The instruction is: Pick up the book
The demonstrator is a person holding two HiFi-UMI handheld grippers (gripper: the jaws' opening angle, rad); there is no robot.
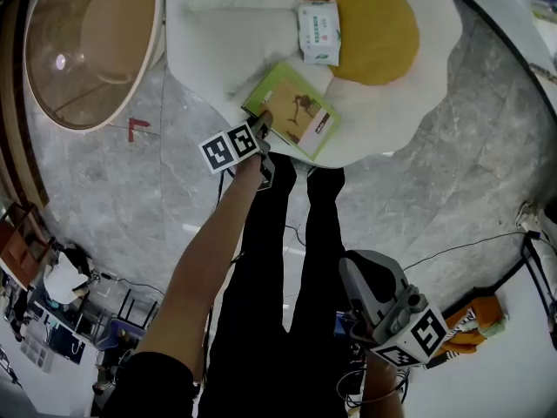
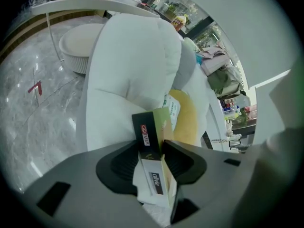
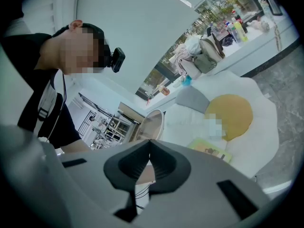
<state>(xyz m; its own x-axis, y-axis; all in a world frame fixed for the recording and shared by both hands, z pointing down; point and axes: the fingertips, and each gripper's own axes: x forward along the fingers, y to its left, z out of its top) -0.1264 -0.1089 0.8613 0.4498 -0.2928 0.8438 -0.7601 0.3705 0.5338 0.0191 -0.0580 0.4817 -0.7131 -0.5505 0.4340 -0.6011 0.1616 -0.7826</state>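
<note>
Two claws in play, only one working. Left claw (image 1: 264,127) is down at the lower-left corner of the book (image 1: 296,111), centre of the head view. In the left gripper view both pads sit against the book's edge, so it is gripped rather than merely straddled. The green-covered book lies on the lower lip of the white egg-shaped cushion (image 1: 218,33), below a wipes packet (image 1: 318,31) and beside the yellow centre pad (image 1: 374,24).

Right claw (image 3: 150,144), at lower right of the head view, has its jaws together on nothing and is well apart from the book.

Step in hand, as I judge it: the grasp is made, the lift not yet begun. The next move calls for a steady raise. With the hold at one corner, the free end may sag or swing.
</note>
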